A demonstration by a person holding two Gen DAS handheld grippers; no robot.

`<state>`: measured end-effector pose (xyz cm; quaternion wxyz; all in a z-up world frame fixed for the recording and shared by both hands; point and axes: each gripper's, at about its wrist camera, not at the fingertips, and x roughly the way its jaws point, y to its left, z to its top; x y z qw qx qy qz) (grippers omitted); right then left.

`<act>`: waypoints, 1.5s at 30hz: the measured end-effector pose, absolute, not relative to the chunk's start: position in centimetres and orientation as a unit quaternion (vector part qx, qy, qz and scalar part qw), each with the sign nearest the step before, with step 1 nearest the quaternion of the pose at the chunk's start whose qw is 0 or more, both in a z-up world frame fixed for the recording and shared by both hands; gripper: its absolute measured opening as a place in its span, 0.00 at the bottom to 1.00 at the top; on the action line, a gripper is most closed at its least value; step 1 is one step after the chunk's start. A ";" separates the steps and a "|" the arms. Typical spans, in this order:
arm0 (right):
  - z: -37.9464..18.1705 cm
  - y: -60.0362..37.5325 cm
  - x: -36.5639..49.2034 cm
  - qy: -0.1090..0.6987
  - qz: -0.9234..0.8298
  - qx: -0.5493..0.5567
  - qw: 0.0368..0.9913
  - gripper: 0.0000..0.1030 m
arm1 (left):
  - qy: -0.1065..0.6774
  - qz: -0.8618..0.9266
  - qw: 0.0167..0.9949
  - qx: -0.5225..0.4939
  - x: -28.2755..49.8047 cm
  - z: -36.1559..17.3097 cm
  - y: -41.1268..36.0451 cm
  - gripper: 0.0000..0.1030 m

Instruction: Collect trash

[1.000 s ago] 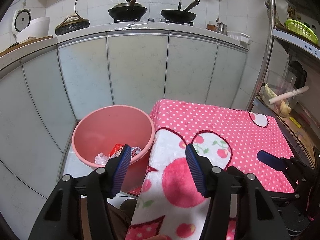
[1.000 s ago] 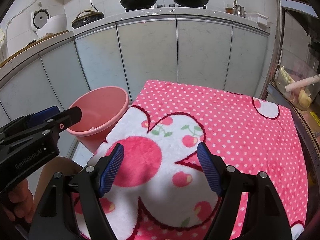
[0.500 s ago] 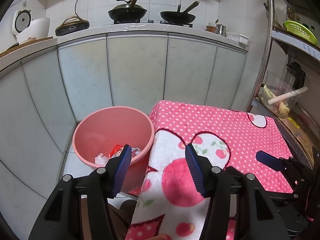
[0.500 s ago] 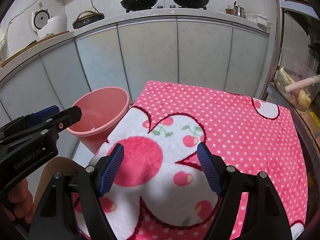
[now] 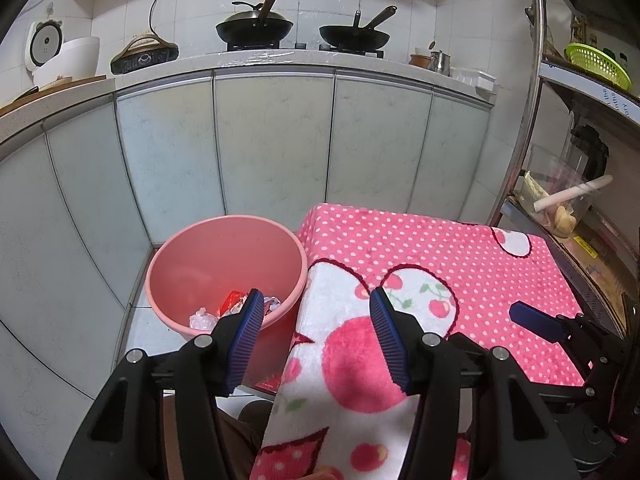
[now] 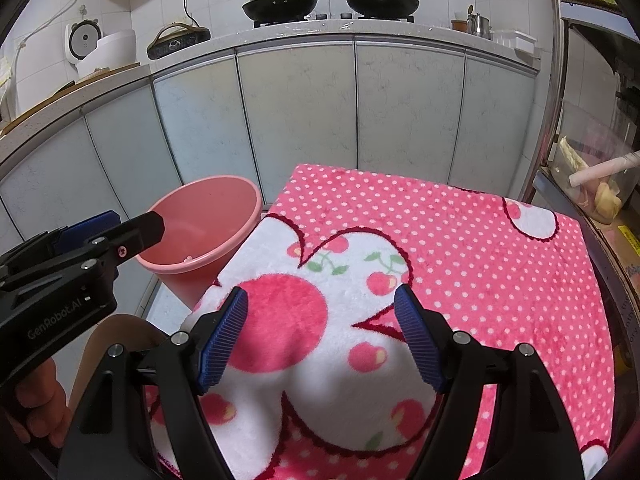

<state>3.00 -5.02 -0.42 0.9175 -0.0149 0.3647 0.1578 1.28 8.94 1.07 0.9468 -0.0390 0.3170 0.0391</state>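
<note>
A pink bucket (image 5: 188,256) stands on the floor left of the table and holds crumpled white and red trash (image 5: 234,306) at its bottom. The bucket also shows in the right wrist view (image 6: 224,200). My left gripper (image 5: 316,320) is open and empty, held above the table's left edge beside the bucket. My right gripper (image 6: 320,316) is open and empty above the pink cherry-print cloth (image 6: 460,248) that covers the table. No trash shows on the cloth.
Grey cabinet doors (image 5: 276,140) run behind bucket and table, with woks (image 5: 254,28) and a rice cooker (image 5: 64,60) on the counter. A metal shelf rack (image 5: 532,100) with a green basket (image 5: 596,62) stands at the right.
</note>
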 end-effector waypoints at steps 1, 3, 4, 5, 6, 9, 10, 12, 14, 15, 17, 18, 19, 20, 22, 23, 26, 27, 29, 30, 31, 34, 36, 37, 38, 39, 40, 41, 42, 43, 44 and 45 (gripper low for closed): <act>-0.4 -5.0 2.9 0.364 0.158 -0.015 0.918 0.74 | 0.316 0.039 0.947 -0.039 1.3 1.1 8.9 0.53; -0.3 -5.0 2.9 0.363 0.158 -0.015 0.918 0.74 | 0.316 0.038 0.947 -0.038 1.2 1.2 9.0 0.53; -0.3 -5.0 3.0 0.363 0.158 -0.015 0.918 0.74 | 0.315 0.038 0.947 -0.039 1.2 1.2 9.0 0.53; -0.4 -5.0 2.9 0.363 0.158 -0.015 0.918 0.74 | 0.315 0.038 0.947 -0.038 1.2 1.2 9.0 0.53; -0.4 -5.0 2.9 0.362 0.158 -0.015 0.919 0.74 | 0.315 0.038 0.947 -0.038 1.2 1.2 9.0 0.53; -0.4 -5.0 2.8 0.362 0.158 -0.015 0.919 0.74 | 0.315 0.038 0.947 -0.038 1.1 1.3 9.0 0.52; -0.4 -5.0 2.8 0.362 0.158 -0.015 0.919 0.74 | 0.315 0.038 0.948 -0.038 1.1 1.2 8.9 0.52; -0.4 -5.0 2.9 0.361 0.158 -0.015 0.919 0.74 | 0.314 0.038 0.948 -0.039 1.1 1.4 8.9 0.52; -0.3 -5.0 2.9 0.361 0.158 -0.016 0.919 0.74 | 0.313 0.037 0.948 -0.038 1.1 1.5 8.9 0.51; -0.3 -5.0 2.9 0.360 0.158 -0.016 0.919 0.74 | 0.312 0.038 0.948 -0.038 1.0 1.5 8.9 0.51; -0.3 -5.0 2.9 0.360 0.158 -0.016 0.919 0.74 | 0.312 0.038 0.949 -0.038 1.0 1.6 8.9 0.51; -0.3 -5.0 2.8 0.360 0.158 -0.016 0.919 0.74 | 0.312 0.038 0.949 -0.038 1.0 1.6 8.9 0.51; -0.3 -5.0 2.8 0.360 0.158 -0.016 0.919 0.74 | 0.311 0.038 0.949 -0.038 1.0 1.6 8.9 0.51; -0.3 -5.0 2.9 0.360 0.158 -0.016 0.919 0.74 | 0.311 0.038 0.949 -0.037 1.0 1.6 8.9 0.51; -0.3 -4.9 2.8 0.360 0.158 -0.016 0.919 0.74 | 0.310 0.039 0.949 -0.037 0.9 1.6 8.9 0.51; -0.3 -5.0 2.9 0.360 0.158 -0.016 0.919 0.74 | 0.310 0.039 0.949 -0.037 0.9 1.6 8.9 0.51; -0.3 -4.9 2.9 0.360 0.158 -0.016 0.919 0.74 | 0.310 0.039 0.949 -0.037 0.9 1.6 8.9 0.51; -0.3 -4.9 2.8 0.360 0.158 -0.017 0.919 0.74 | 0.310 0.039 0.949 -0.037 0.9 1.6 8.9 0.51; -0.4 -4.9 2.9 0.361 0.158 -0.017 0.919 0.74 | 0.311 0.039 0.949 -0.037 0.9 1.6 8.9 0.51; -0.3 -4.9 2.9 0.361 0.158 -0.016 0.919 0.74 | 0.311 0.039 0.949 -0.037 0.9 1.6 9.0 0.51; -0.3 -4.9 2.8 0.361 0.159 -0.017 0.919 0.74 | 0.312 0.039 0.949 -0.037 1.0 1.6 9.0 0.51; -0.4 -4.8 3.0 0.363 0.160 -0.018 0.918 0.74 | 0.314 0.041 0.948 -0.038 1.1 1.5 9.1 0.51; -0.5 -4.8 3.1 0.363 0.162 -0.019 0.917 0.74 | 0.316 0.043 0.947 -0.040 1.3 1.4 9.2 0.51; -0.6 -4.9 3.1 0.364 0.162 -0.019 0.917 0.74 | 0.316 0.043 0.947 -0.040 1.3 1.4 9.2 0.51; -0.6 -4.8 3.2 0.364 0.162 -0.019 0.917 0.74 | 0.316 0.044 0.947 -0.039 1.4 1.3 9.2 0.51; -0.7 -4.8 3.3 0.365 0.163 -0.019 0.916 0.74 | 0.315 0.044 0.947 -0.038 1.4 1.3 9.2 0.51; -0.8 -4.9 3.3 0.365 0.163 -0.019 0.916 0.74 | 0.315 0.044 0.947 -0.038 1.4 1.3 9.2 0.51; -0.8 -4.9 3.3 0.366 0.163 -0.018 0.916 0.74 | 0.315 0.043 0.948 -0.037 1.5 1.2 9.2 0.51; -0.9 -4.9 3.4 0.366 0.163 -0.018 0.916 0.74 | 0.315 0.044 0.948 -0.036 1.5 1.2 9.2 0.51; -0.9 -4.9 3.4 0.366 0.163 -0.018 0.916 0.74 | 0.315 0.045 0.947 -0.036 1.5 1.1 9.1 0.51; -1.0 -4.9 3.5 0.367 0.163 -0.018 0.916 0.74 | 0.317 0.045 0.947 -0.036 1.5 1.0 9.1 0.51; -1.0 -4.9 3.5 0.368 0.163 -0.018 0.915 0.74 | 0.318 0.044 0.946 -0.037 1.6 1.0 9.2 0.51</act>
